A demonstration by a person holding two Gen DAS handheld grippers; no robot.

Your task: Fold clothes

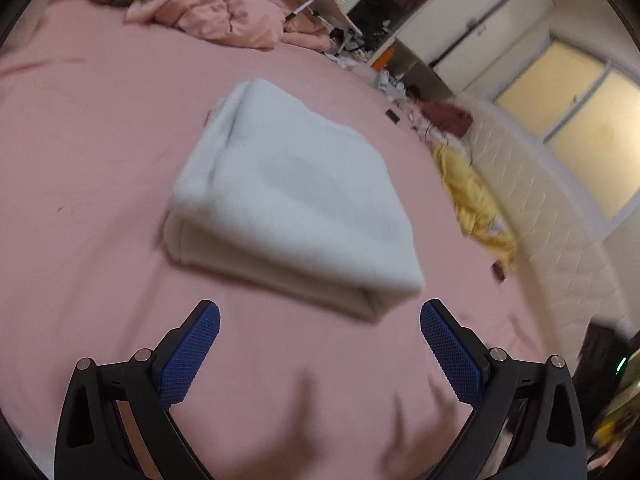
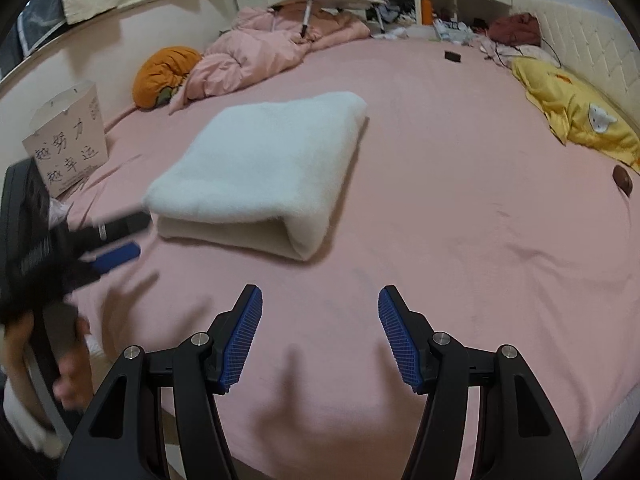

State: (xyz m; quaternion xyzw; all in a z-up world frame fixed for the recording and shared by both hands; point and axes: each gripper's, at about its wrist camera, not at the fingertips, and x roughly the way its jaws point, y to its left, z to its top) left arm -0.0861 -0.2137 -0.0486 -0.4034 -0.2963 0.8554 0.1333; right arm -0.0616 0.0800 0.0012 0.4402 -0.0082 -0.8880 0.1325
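Note:
A white fluffy garment [image 1: 288, 200] lies folded into a thick rectangle on the pink bed sheet [image 1: 80, 200]; it also shows in the right wrist view [image 2: 260, 172]. My left gripper [image 1: 320, 316] is open and empty, just short of the fold's near edge. In the right wrist view the left gripper [image 2: 120, 240] appears blurred at the fold's left corner, apart from it. My right gripper [image 2: 320, 300] is open and empty above bare sheet [image 2: 460, 220], in front of the fold.
A pink crumpled duvet [image 2: 260, 52] and an orange cushion [image 2: 164, 74] lie at the far end. A yellow garment [image 2: 576, 116] lies along the padded headboard [image 2: 580, 32] at right. A paper bag [image 2: 68, 136] stands at left. A small dark object [image 2: 622, 178] lies at right.

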